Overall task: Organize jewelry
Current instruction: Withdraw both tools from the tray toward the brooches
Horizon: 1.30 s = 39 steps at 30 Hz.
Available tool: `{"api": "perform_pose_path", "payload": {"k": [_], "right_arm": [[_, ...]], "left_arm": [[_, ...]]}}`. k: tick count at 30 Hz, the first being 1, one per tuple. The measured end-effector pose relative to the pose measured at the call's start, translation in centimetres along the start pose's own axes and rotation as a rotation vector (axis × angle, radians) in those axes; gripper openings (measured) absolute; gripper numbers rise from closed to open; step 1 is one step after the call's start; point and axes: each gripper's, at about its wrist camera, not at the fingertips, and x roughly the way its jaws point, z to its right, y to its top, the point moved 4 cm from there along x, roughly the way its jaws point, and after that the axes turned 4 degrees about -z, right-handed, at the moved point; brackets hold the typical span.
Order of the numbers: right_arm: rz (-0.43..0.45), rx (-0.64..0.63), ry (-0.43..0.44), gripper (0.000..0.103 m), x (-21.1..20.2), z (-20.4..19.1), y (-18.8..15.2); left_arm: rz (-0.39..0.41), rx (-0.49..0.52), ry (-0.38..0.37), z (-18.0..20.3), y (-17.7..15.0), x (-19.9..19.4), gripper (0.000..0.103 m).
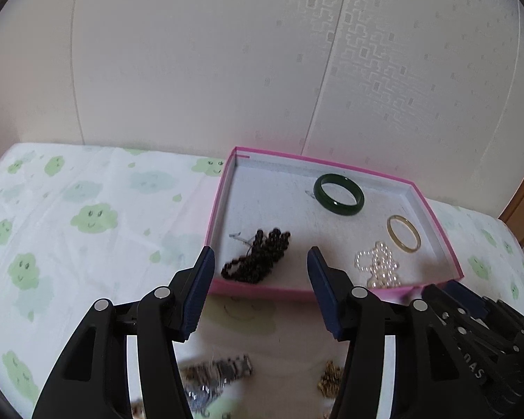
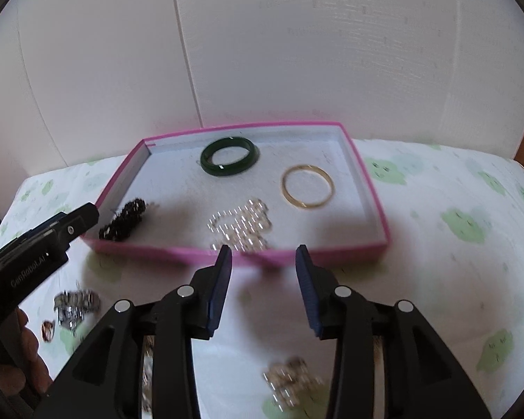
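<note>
Box: pink box (image 2: 206, 252) on a cloud-print cloth (image 2: 454, 188), against a pale wall; shallow, open-topped, pale floor.
Already in the box: green bangle (image 2: 230, 161) toward the far wall; gold bangle (image 2: 307, 185) to its right; pearl strand (image 2: 242, 225) heaped near the front wall; dark bead strand (image 1: 258, 256) in the near left corner.
Still outside the box: silver watch (image 1: 223, 370) and gold chain (image 1: 330, 379) on the cloth in front of the box; a small reddish piece (image 2: 48, 330) lies just beside the watch, too blurred to name.
Left tongs (image 1: 260, 272): fingers apart, holding nothing; raised over the cloth, tips level with the box's front wall.
Right tongs (image 2: 263, 262): fingers apart, holding nothing; likewise just short of the front wall.
Deciding relation: the loose pieces lie below and behind the fingertips, nearer the person than the box; the watch, its long axis roughly left to right, sits under the left tongs, the chain between the two tools and likely closer to the right; each would need to draw back and descend.
Progress: judged past halfway; four pieces stored.
</note>
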Motion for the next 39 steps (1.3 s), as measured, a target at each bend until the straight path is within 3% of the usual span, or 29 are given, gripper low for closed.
{"api": "perform_pose_path", "payload": {"k": [8,15,23,39], "right_arm": [[0.010,0.004,-0.039,0.042,-3.1,2.4,-4.0],[-0.016,0.056,-0.055,0.044,-4.6,5.2,-8.6],[-0.024,0.076,-0.054,0.045,-5.2,6.3,-10.0],[-0.033,0.035,-0.019,0.045,-4.2,4.6,-10.6]], "left_arm": [[-0.014,0.001,-0.022,0.8,-3.5,-2.4,0.054],[-0.041,0.007,-0.041,1.6,-8.8,-4.7,0.054],[-0.072,0.023,-0.072,2.7,-12.8,-5.9,0.054],[-0.098,0.083,-0.097,4.3,-13.7,-4.9,0.054]]}}
